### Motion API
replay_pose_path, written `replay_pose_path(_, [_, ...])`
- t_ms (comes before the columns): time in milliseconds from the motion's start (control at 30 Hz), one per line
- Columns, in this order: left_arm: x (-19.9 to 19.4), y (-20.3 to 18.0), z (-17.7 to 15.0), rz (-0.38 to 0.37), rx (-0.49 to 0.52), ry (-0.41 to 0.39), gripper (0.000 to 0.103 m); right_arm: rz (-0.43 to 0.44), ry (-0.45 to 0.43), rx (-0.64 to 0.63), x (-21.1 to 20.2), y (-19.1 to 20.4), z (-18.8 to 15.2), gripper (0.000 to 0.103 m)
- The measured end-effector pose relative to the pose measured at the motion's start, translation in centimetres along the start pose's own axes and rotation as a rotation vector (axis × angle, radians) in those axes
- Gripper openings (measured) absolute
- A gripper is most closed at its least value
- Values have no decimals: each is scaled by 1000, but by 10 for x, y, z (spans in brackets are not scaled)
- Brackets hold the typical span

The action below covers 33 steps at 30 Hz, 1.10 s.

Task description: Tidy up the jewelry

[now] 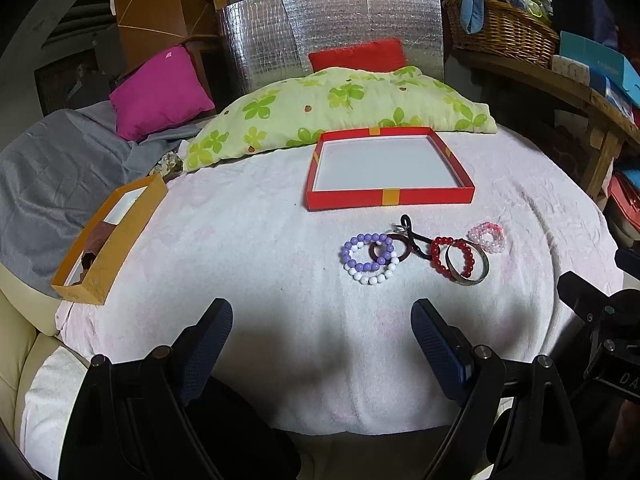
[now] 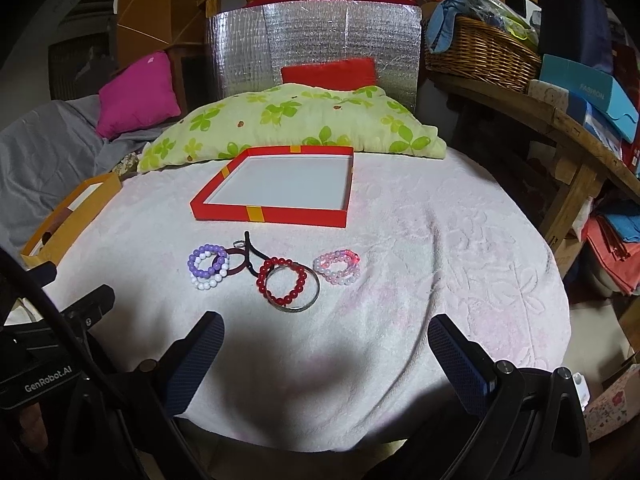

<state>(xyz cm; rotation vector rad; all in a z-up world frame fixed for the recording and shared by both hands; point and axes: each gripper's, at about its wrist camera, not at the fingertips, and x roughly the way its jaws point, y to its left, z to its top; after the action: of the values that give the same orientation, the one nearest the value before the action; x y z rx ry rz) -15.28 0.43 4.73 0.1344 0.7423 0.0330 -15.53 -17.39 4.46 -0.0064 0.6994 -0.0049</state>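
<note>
A shallow red tray (image 1: 390,197) (image 2: 224,205) with a white bottom lies on the white towel (image 1: 240,264) (image 2: 420,264). In front of it lie a purple bead bracelet (image 1: 360,250) (image 2: 200,262) over a white one (image 1: 376,278) (image 2: 208,282), a dark ring with a black cord (image 1: 412,236) (image 2: 256,254), a red bead bracelet (image 1: 452,258) (image 2: 282,282) inside a metal bangle (image 1: 472,278) (image 2: 296,307), and a pink bead bracelet (image 1: 488,237) (image 2: 338,268). My left gripper (image 1: 322,320) and right gripper (image 2: 326,334) are both open and empty, short of the jewelry.
An orange box (image 1: 108,236) (image 2: 60,216) sits at the towel's left edge. A green floral pillow (image 1: 340,108) (image 2: 296,120) lies behind the tray. A wooden shelf with a wicker basket (image 1: 504,32) (image 2: 480,52) stands at the right. The other gripper shows at the frame edges.
</note>
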Motion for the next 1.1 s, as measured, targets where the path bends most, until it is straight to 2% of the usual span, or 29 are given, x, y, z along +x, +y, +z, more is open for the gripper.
replay_pose_path(633, [5, -1, -1, -1, 5, 13, 91, 1, 17, 7, 6, -2, -2, 103])
replay_pose_path(833, [19, 10, 2, 10, -20, 28, 91, 7, 28, 21, 15, -7, -3, 103])
replay_pose_path(1000, [44, 26, 5, 42, -47, 49, 91, 50, 42, 43, 30, -16, 0, 103])
replay_pose_path(1100, [61, 32, 7, 46, -53, 65, 91, 120, 65, 53, 48, -22, 5, 103])
